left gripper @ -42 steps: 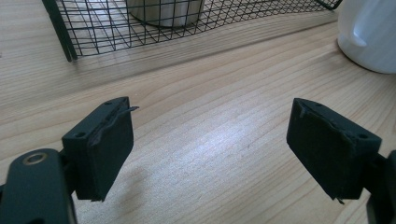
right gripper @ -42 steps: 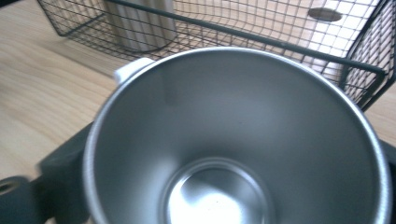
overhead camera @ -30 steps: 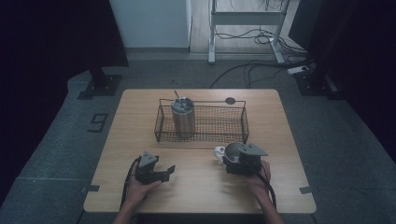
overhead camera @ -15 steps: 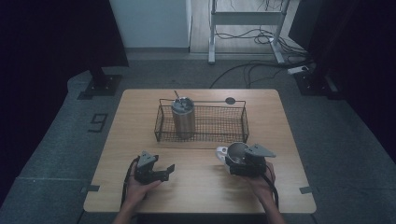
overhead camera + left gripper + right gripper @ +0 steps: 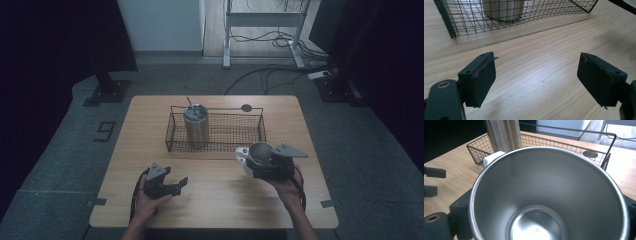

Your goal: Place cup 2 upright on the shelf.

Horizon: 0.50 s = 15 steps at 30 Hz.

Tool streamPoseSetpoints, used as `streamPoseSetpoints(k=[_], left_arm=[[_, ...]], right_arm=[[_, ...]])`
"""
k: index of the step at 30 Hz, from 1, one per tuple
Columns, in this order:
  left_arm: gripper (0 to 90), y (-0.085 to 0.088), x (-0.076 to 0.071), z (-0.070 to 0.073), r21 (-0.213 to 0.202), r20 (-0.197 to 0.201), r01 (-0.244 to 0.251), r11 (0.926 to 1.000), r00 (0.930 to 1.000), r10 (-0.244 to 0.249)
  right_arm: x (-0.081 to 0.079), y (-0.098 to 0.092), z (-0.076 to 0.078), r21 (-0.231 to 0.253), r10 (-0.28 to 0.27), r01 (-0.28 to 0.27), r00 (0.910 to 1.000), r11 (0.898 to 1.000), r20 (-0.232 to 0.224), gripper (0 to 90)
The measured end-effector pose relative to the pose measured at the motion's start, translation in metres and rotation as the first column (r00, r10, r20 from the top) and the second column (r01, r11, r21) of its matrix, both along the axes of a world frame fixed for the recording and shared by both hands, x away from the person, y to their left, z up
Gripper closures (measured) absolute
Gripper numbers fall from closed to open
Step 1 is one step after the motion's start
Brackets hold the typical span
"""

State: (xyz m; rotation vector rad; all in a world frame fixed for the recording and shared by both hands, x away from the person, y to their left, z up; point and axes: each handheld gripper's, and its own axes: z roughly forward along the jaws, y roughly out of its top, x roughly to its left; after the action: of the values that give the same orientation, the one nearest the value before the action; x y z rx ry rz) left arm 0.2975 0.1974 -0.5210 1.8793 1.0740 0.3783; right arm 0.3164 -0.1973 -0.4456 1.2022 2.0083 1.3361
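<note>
High view. The right gripper [image 5: 257, 162] is raised over the near right part of the table [image 5: 220, 205], just in front of the wire basket [image 5: 262, 125]. Its jaws are clamped on a steel cup [image 5: 260, 151]. The jaws themselves are largely hidden under the cup and the gripper body. The cup's mouth faces up towards the camera, so its long axis runs roughly upright; the exact tilt cannot be made out. A white handle [image 5: 241, 156] projects from the cup towards the table's left. The left gripper [image 5: 175, 184] lies low at the near left with its claw spread wide and nothing in it. A lidded tumbler [image 5: 196, 127] stands upright in the basket's left end. The picture is dim and fine detail is lost.

Left gripper view. Both black jaws stand far apart over bare wood, with nothing between them. The basket and the tumbler's base are cut off by the top edge.

Right gripper view. The camera looks straight into the cup's open mouth, down to its bottom. The cup's walls cover both jaws apart from dark stubs at the lower corners. The cup's near rim is cut off at the bottom edge. The white handle shows at the upper left of the rim. Behind are the basket and the tumbler, whose top is cut off. The left gripper's jaw tips show at the left edge.
</note>
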Motion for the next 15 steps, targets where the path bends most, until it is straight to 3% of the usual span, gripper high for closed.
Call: streamPoseSetpoints(k=[15], left_arm=[[15.8,0.002,-0.004,-0.001,-0.002,-0.008,-0.011,0.9999,0.9999,0.011]], right_arm=[[0.014,0.003,0.016,0.024,0.011,-0.011,0.9999,1.000,-0.008,6.8]])
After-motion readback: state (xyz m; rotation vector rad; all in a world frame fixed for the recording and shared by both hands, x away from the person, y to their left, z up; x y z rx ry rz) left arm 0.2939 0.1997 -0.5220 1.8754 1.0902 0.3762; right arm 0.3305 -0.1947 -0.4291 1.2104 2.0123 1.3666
